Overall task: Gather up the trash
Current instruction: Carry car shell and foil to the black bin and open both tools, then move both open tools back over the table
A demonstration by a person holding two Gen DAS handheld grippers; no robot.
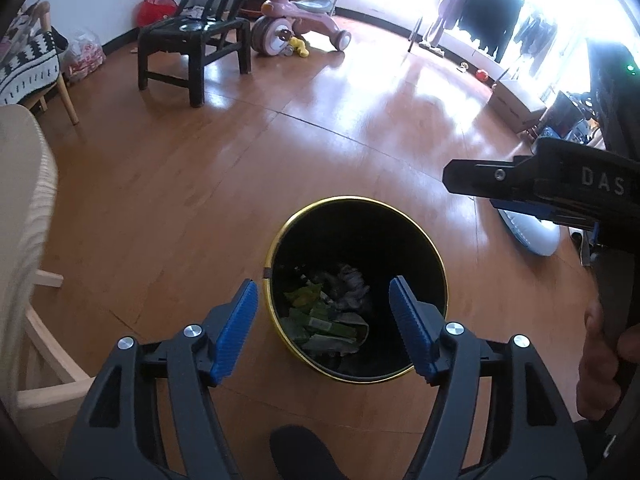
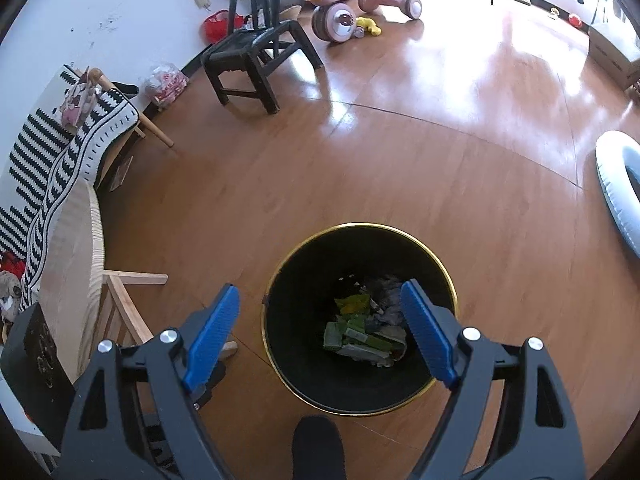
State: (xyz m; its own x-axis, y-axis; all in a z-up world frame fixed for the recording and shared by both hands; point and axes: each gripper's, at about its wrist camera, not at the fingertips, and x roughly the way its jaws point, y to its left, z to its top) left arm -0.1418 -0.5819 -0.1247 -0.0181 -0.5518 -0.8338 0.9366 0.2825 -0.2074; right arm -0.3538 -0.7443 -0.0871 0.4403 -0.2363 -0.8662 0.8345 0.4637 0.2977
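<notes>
White letters "DAS" mark the right gripper [image 1: 472, 178] body. Left gripper [image 1: 324, 328] and right gripper alike: jaws spread wide, nothing held, above the black, gold-rimmed bin [image 1: 280, 240] on the wooden floor [image 1: 180, 200], trash [image 1: 328, 312] at its bottom; black chair [image 1: 188, 48] beyond.

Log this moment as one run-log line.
left gripper: open, empty | right gripper: open, empty | trash bin: on floor beneath both | trash: inside bin
</notes>
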